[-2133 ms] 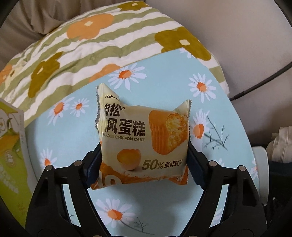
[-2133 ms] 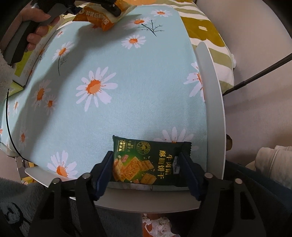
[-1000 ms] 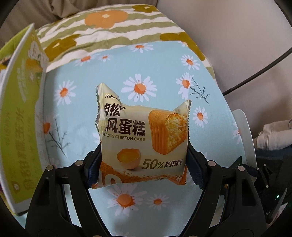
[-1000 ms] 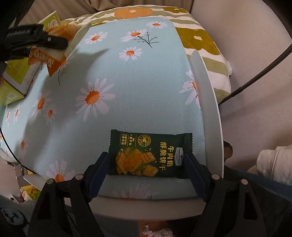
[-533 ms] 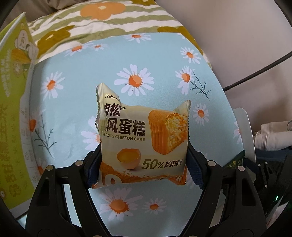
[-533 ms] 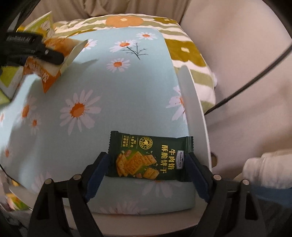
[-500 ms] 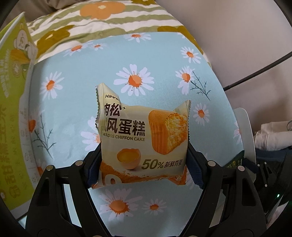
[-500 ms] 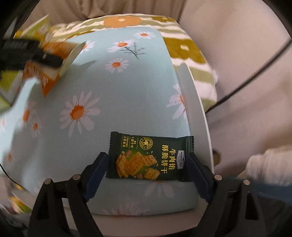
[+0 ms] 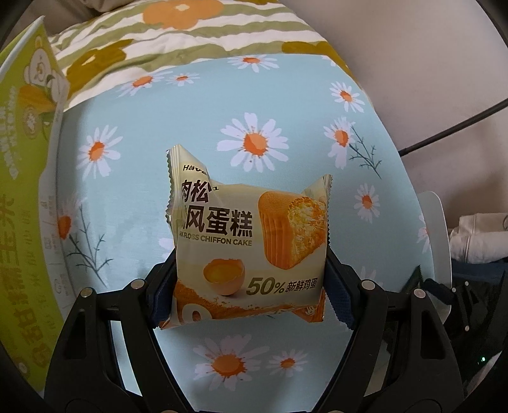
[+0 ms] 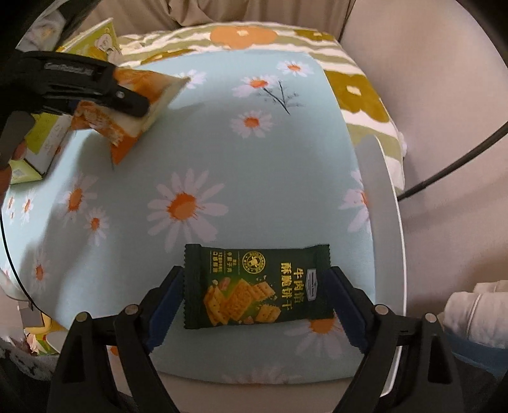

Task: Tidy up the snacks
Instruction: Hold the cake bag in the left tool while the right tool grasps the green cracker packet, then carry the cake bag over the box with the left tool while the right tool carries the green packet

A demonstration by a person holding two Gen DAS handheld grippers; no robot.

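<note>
My left gripper (image 9: 249, 270) is shut on a cream and orange chiffon cake packet (image 9: 247, 241) and holds it above the daisy-print tablecloth (image 9: 190, 104). The right wrist view shows that same gripper (image 10: 95, 85) at the upper left, the cake packet (image 10: 149, 92) tilted in it. A dark green cracker packet (image 10: 257, 286) lies flat on the cloth near the table's front right edge. My right gripper (image 10: 254, 276) straddles it, open, its blue pads (image 10: 165, 298) standing just off the packet's two ends.
A tall green snack box (image 9: 25, 190) stands at the table's left side. A striped flower-print cushion (image 9: 190, 28) lies behind the table. The white table rim (image 10: 393, 222) runs down the right, with a black cable (image 10: 451, 165) and folded white cloth (image 10: 476, 311) beyond it.
My right jaws have widened a little off the cracker packet, which stays on the cloth. My left gripper has carried the cake packet lower and further in over the table.
</note>
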